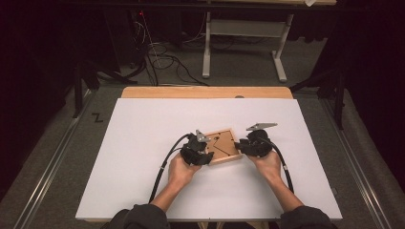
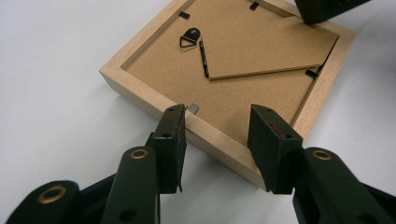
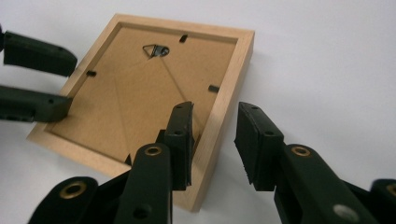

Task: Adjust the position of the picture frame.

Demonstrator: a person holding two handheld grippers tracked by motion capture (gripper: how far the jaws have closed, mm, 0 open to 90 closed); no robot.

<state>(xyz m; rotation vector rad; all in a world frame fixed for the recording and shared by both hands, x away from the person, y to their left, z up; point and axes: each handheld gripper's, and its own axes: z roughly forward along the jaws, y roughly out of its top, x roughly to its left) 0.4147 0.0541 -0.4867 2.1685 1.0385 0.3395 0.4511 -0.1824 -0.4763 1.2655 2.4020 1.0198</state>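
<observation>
A light wooden picture frame [image 1: 224, 144] lies face down on the white tabletop [image 1: 143, 143], its brown backing board [image 2: 261, 46] up. The board carries a black D-ring hanger [image 2: 190, 37] and a folded stand leg, and small black turn clips [image 2: 311, 73] hold it in. My left gripper [image 2: 217, 121] [image 1: 198, 150] is open at the frame's left rail [image 2: 154, 100], both jaws over that rail's edge. My right gripper [image 3: 212, 123] [image 1: 250, 145] is open astride the frame's right rail [image 3: 229, 93], one jaw over the backing, the other outside over the table. Nothing is gripped.
A person's hands and dark sleeves come in from the bottom edge. The white tabletop stretches wide around the frame, with a wooden strip [image 1: 205, 91] along its far edge. Beyond it lie floor cables [image 1: 162, 62] and a white table stand [image 1: 206, 47].
</observation>
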